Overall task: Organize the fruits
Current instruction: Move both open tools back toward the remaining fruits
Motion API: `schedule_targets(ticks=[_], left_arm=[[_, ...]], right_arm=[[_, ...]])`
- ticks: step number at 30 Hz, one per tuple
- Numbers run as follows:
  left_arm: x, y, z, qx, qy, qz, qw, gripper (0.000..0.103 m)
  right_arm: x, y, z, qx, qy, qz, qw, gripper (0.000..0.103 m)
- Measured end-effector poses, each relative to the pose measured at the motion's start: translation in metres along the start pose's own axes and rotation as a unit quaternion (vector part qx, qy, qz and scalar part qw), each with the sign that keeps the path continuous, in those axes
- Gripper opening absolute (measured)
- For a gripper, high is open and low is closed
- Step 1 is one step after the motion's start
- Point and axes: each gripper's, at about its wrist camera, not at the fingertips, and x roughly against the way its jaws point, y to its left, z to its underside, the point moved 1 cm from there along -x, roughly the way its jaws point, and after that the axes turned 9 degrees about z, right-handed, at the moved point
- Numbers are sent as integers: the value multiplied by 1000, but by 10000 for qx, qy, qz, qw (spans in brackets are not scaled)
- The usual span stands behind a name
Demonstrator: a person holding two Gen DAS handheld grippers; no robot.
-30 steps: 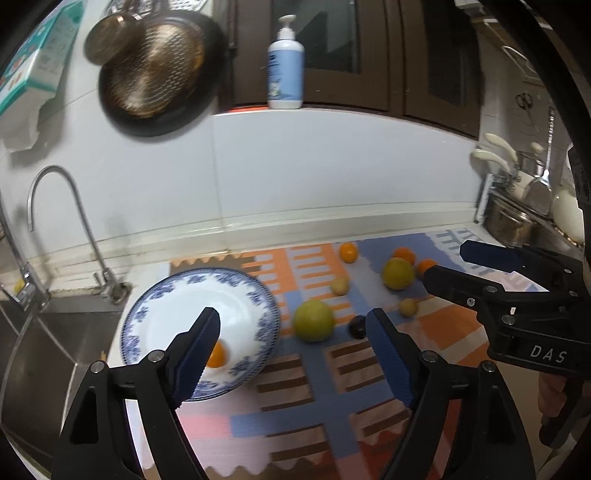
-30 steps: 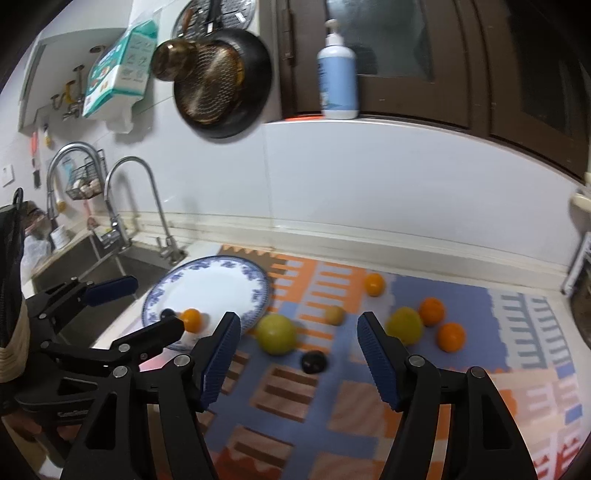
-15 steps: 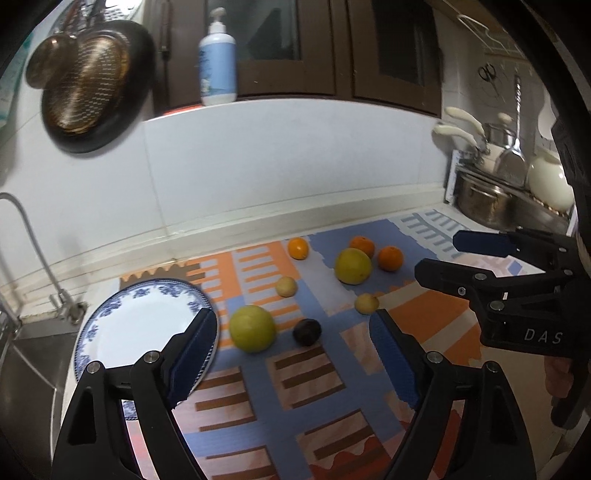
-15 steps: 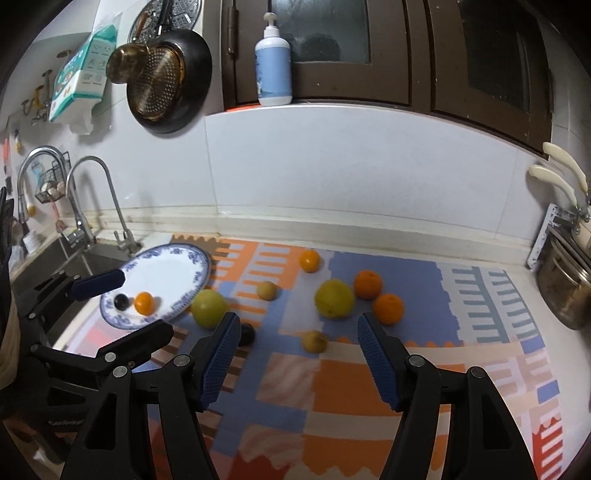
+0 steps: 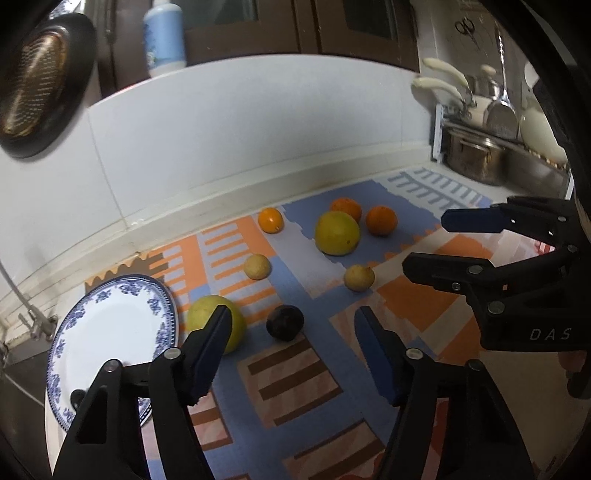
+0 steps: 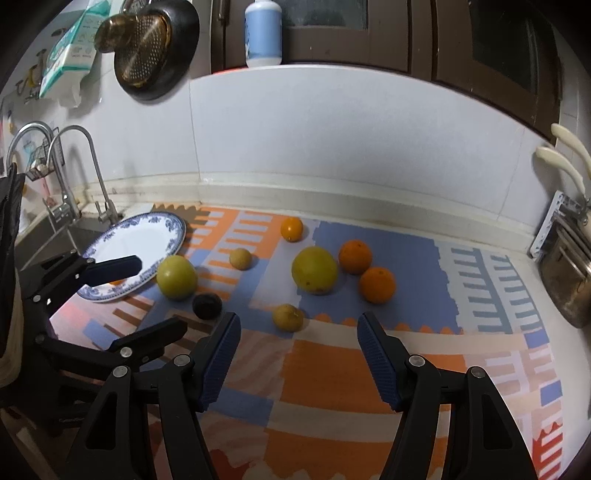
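1. Left gripper (image 5: 291, 328) low in the left wrist view, jaws about half apart after just closing in, nothing between them; dark round fruit (image 5: 285, 322) seen on the mat just beyond the gap, untouched.
2. Right gripper (image 6: 297, 334) at the bottom centre of the right wrist view, jaws about half apart and empty, above the patterned foam mat (image 6: 332, 369) covering the tabletop; small yellowish fruit (image 6: 287, 316) just beyond the tips.
3. Blue-and-white plate (image 6: 147, 240) at the left of the right wrist view, beside the sink (image 6: 55, 236) and its curved faucet (image 6: 88, 155); an orange patch on the plate mostly hidden behind a left jaw, so cannot tell what it is.
4. Large green-yellow fruit (image 6: 176, 271) touching or just beside the plate's right rim, with the dark round fruit just below and right of it.
5. Second small yellowish fruit (image 6: 240, 258) near mid-frame, a small orange (image 6: 291, 229) above it toward the wall.
6. Another large yellow-green fruit (image 6: 314, 270) centre-right, two oranges close on its right: one upper (image 6: 355, 256), one lower (image 6: 377, 285).
7. Upper part of the frame: dark pan with a brass strainer (image 6: 147, 44) hung on the wall at upper left, a white-and-blue pump bottle (image 6: 263, 33) on the ledge at top centre.
8. Steel pot (image 5: 474, 157) at the right of the left wrist view, well apart from the fruit.
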Motion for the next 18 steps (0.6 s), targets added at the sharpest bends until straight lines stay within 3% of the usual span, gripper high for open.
schedule_targets(ticks=[10, 18], left_arm=[[-34, 3, 1, -58, 560, 159, 9983, 46], [-49, 4, 0, -91, 725, 25, 9973, 43]], right_arm=[[-36, -2, 4, -55, 312, -280, 9991, 65], [-62, -4, 4, -219, 546, -470, 9972, 56]])
